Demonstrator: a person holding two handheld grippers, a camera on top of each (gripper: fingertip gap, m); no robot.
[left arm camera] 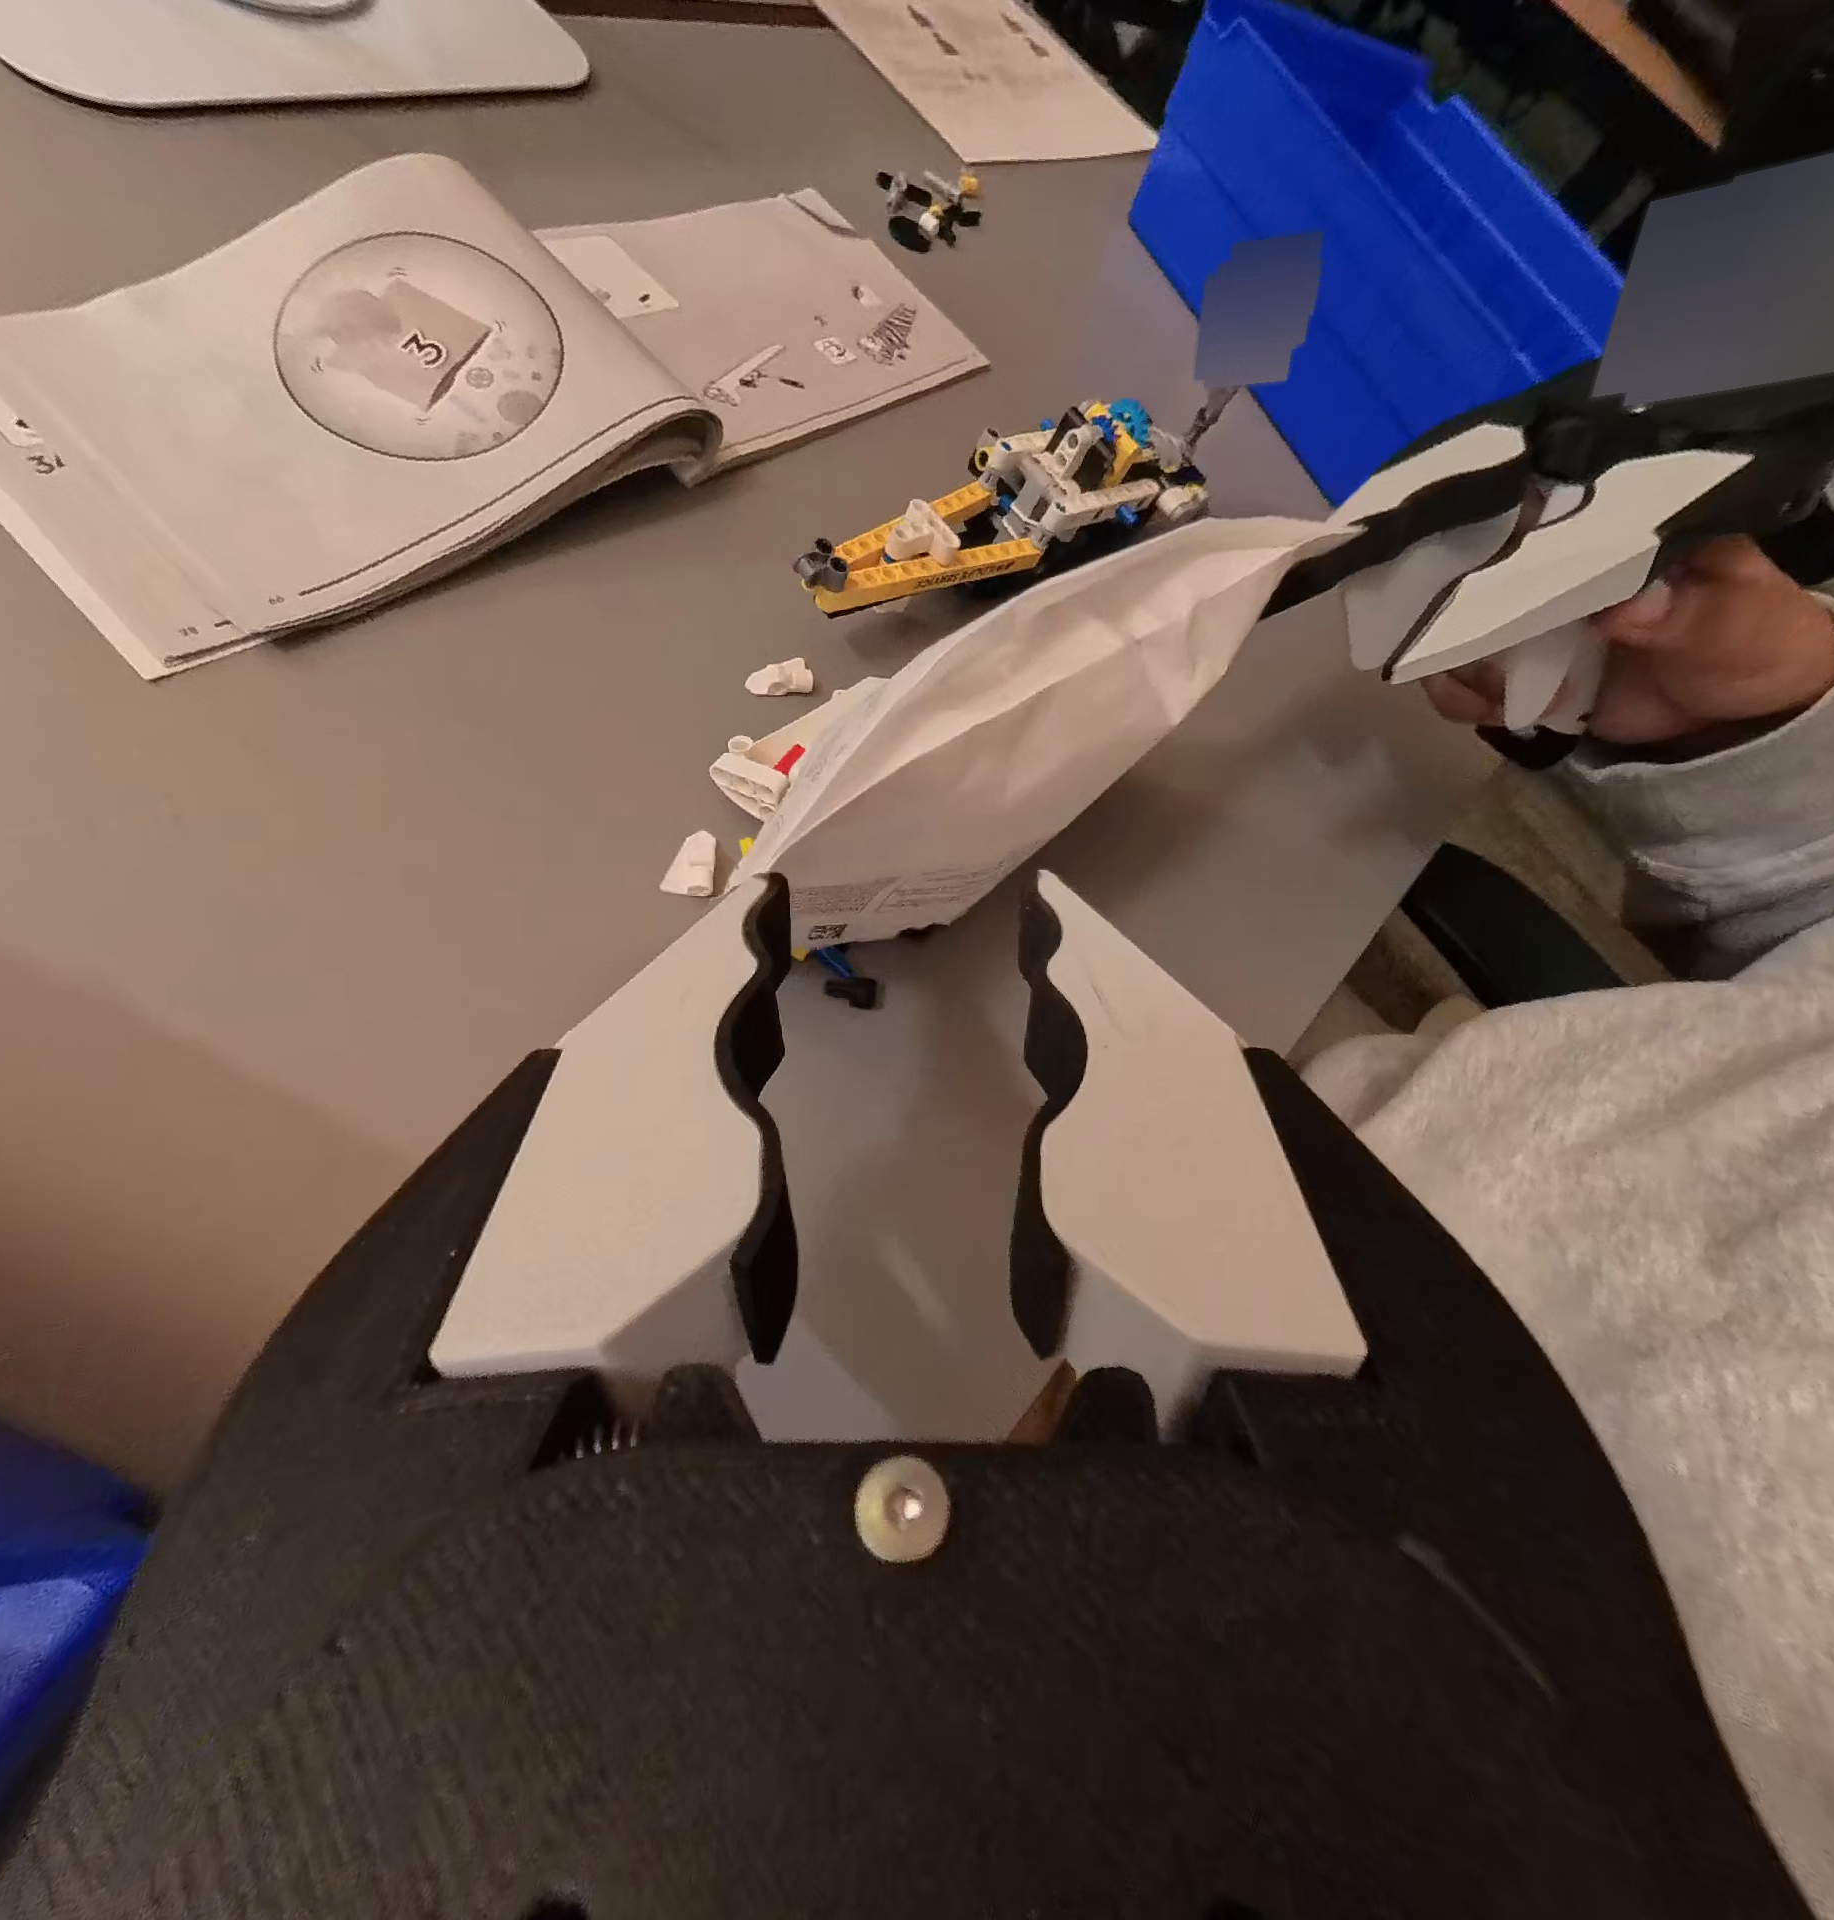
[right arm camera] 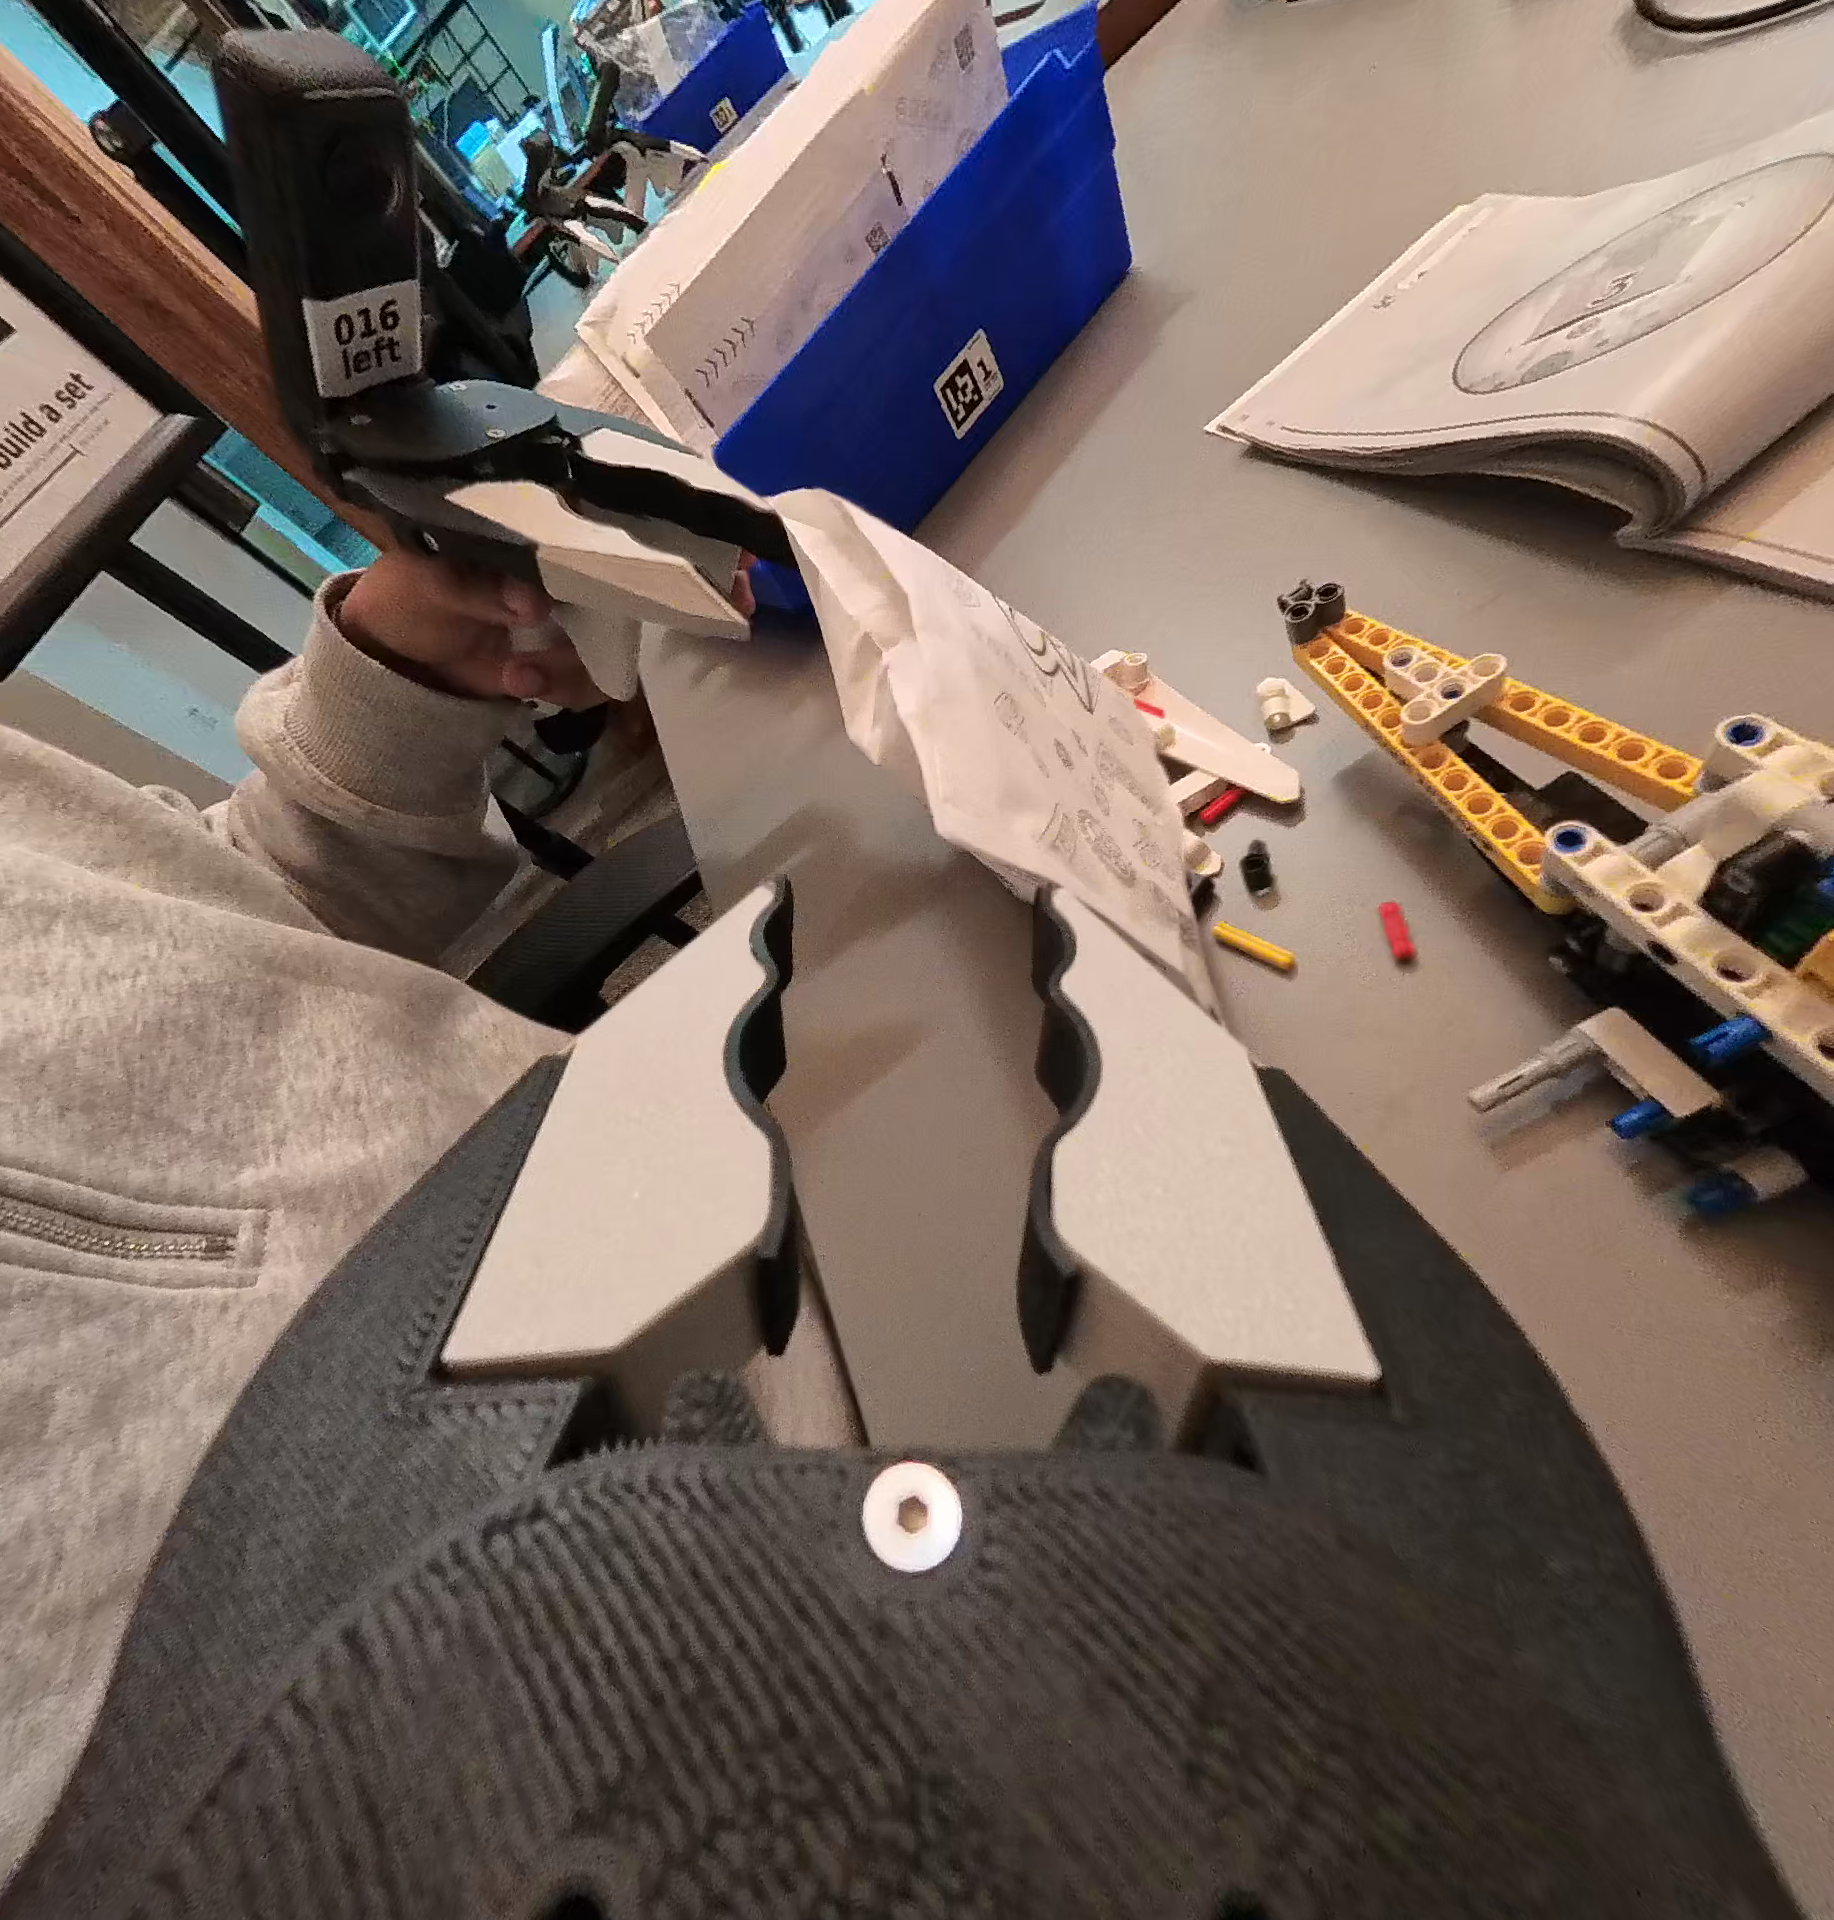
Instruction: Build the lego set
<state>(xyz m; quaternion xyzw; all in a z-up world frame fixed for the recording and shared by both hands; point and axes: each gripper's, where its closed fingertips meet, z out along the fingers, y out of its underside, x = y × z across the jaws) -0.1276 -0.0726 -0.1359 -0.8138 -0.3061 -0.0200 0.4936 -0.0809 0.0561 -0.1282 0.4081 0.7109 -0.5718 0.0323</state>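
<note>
The left wrist view looks past its own left claw (left arm camera: 908,894), whose fingers stand apart with nothing between them. Ahead and to the right of it, the right claw (left arm camera: 1339,540) is pinched on the top corner of a white paper bag (left arm camera: 996,707). The bag slopes down until its lower end lies just ahead of the left fingertips.

The right wrist view shows the reverse. The right claw (right arm camera: 913,899) is spread and empty, and up to its left the other claw has its fingers pressed together on the bag's top corner. The two views disagree, so I cannot tell whether either claw is gripping the bag.

The lego model (left arm camera: 1017,509) sits on the grey table (left arm camera: 269,831), beyond the bag as seen from the left claw. Its long axis runs lower left to upper right, with the narrow yellow nose pointing left. From the right claw it lies ahead and to the right, nose pointing away and its body cut off by the frame edge.

Loose pieces (right arm camera: 1251,945) lie at the bag's lower end, between bag and model.

Only the right view shows inside the blue bin (right arm camera: 923,312), far ahead of the claw, which holds tall white paper packets (right arm camera: 819,208). Only the left view shows a small sub-assembly (left arm camera: 928,208), far beyond the model. An open booklet (left arm camera: 373,364) lies ahead and to the left of the left claw.
</note>
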